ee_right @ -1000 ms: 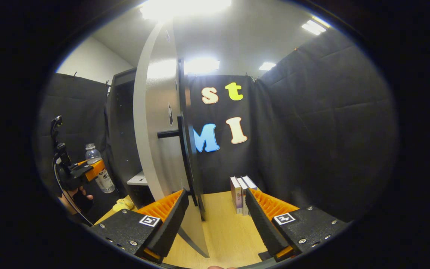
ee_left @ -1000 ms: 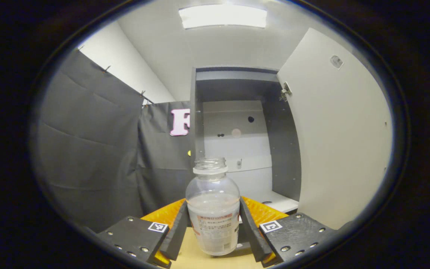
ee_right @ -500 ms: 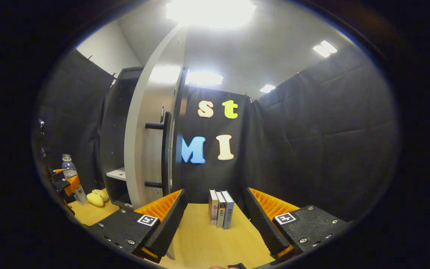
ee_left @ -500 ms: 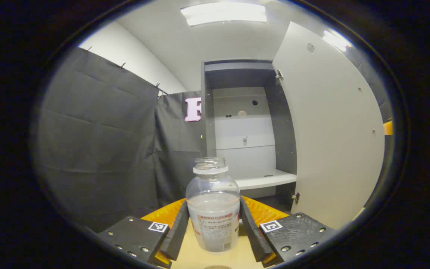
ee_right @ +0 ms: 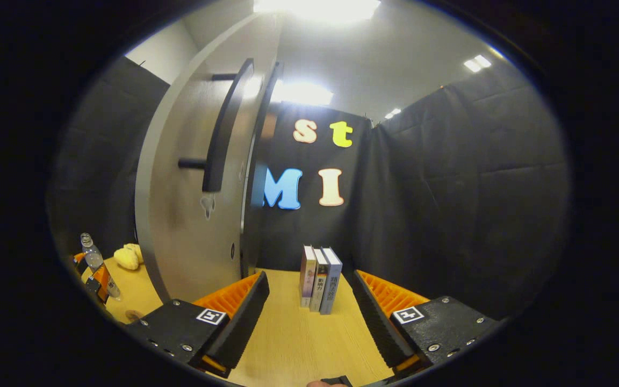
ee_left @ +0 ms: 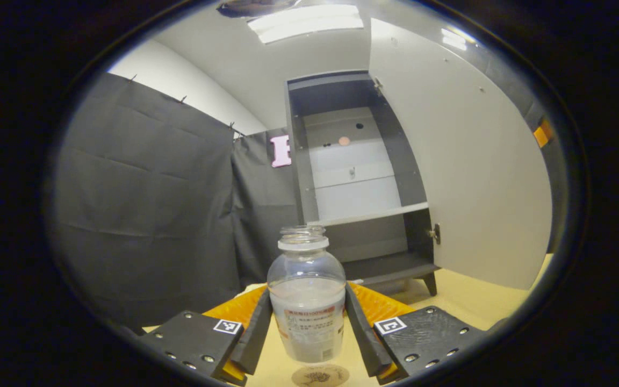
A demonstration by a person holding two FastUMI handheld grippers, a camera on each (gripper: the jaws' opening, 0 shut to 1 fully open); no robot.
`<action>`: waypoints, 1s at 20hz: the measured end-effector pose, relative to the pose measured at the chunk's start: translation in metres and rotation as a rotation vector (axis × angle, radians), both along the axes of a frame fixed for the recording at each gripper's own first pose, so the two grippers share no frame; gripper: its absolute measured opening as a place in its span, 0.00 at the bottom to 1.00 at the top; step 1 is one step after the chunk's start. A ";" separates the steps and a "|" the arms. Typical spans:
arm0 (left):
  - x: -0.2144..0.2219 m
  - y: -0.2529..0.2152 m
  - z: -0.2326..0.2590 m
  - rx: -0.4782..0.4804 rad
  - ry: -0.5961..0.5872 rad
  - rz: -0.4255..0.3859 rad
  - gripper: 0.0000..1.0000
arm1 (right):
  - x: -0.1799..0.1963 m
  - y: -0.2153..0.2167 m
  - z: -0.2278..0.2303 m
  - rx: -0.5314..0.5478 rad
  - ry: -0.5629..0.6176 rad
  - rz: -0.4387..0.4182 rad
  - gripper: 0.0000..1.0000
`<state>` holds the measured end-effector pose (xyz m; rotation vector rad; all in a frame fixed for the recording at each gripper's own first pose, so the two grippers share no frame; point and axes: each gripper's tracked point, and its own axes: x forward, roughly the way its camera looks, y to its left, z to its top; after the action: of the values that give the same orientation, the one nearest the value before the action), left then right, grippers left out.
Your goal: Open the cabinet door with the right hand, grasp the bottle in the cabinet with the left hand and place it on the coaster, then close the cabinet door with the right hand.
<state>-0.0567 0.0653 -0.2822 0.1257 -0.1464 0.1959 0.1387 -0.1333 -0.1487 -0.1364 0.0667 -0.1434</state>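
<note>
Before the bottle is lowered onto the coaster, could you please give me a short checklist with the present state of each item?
1. Left claw shut on the bottle: ok.
2. Bottle upright: ok.
3. Coaster below the bottle: ok.
4. Bottle resting on the coaster: cannot tell.
5. Cabinet door open: ok.
6. Right claw open, free for the door handle: ok.

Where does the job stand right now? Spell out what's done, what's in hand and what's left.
Done: the cabinet door stands open and the bottle is out of the cabinet. In hand: the left gripper is shut on the bottle, holding it just above the coaster. Left: set it down and let go, then shut the door with the open right gripper.
</note>
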 end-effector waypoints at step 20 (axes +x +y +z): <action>0.015 0.012 -0.079 -0.076 0.045 0.018 0.85 | -0.004 0.013 -0.085 -0.054 0.231 0.066 0.96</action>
<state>-0.0416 0.0776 -0.3613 0.0562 -0.0926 0.2165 0.1343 -0.1200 -0.2337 -0.2081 0.2886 -0.0633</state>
